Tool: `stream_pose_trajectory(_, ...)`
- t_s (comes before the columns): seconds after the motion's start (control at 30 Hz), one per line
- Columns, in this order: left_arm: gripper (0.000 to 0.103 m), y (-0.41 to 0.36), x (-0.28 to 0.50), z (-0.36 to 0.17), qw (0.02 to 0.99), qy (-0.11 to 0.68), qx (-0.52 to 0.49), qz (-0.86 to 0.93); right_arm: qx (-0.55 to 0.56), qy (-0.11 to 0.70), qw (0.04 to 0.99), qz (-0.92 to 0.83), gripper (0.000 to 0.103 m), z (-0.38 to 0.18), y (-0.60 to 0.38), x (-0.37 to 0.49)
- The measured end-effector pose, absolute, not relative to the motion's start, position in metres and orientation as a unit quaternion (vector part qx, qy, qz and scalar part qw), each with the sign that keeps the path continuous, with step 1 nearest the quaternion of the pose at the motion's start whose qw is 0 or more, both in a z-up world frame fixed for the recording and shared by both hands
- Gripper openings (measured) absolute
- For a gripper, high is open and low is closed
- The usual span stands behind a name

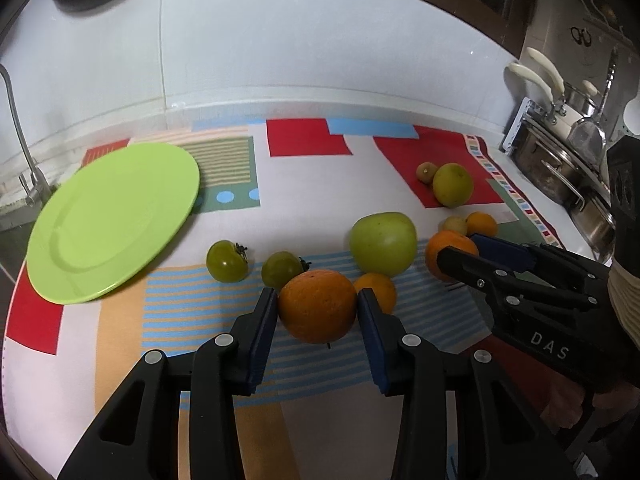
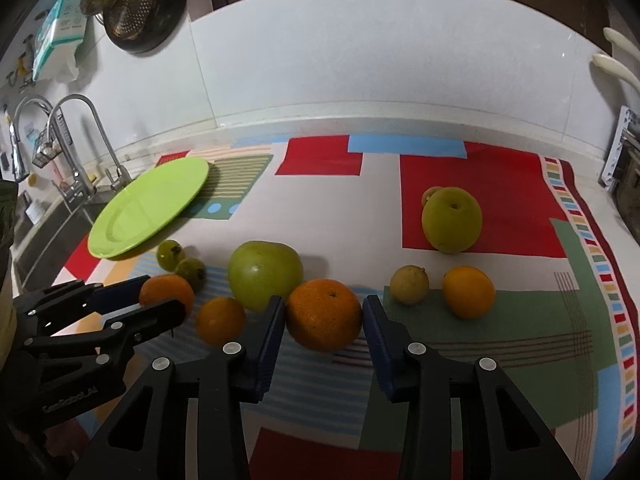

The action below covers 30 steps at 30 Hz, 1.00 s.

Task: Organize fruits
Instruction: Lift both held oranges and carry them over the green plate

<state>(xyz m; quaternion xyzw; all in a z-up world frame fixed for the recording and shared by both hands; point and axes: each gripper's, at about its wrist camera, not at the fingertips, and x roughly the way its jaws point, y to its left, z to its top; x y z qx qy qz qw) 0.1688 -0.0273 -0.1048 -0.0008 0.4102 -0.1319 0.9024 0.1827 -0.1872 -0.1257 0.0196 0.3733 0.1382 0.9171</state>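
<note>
Kitchen bench (image 1: 320,92) with patterned cloth. My left gripper (image 1: 318,306) jaws clasp one orange (image 1: 317,306); my right gripper (image 2: 324,314) jaws clasp another orange (image 2: 324,314). Green plate (image 1: 112,220) lies far left. Risk: round, smooth fruit may slip; arms may collide.

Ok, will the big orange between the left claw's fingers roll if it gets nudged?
Likely yes: the big orange is round, on a flat tablecloth. Its pebbled peel probably grips rather than slips, and it looks firm.

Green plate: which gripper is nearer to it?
Left. The left gripper, around an orange, sits just right of the green plate; the right gripper is farther right.
</note>
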Motion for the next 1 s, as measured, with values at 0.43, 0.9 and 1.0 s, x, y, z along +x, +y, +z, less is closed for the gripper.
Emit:
stream_pose_trajectory(0.43,0.04,-0.01,0.133,-0.069,0.919,0.377,0.0,-0.117,0.007,0.325,0.935,0.144,0.041,-0.082,-0.17,0.138)
stream_pose_trajectory(0.9,0.04,0.051,0.123,-0.037,0.934,0.347,0.005,-0.083,0.003,0.281,0.941,0.187,0.041,-0.05,-0.109,0.129)
stream_pose_trajectory(1.0,0.04,0.068,0.127,-0.035,0.936,0.345,0.007,-0.076,0.002,0.275,0.941,0.196,0.041,-0.046,-0.088,0.135)
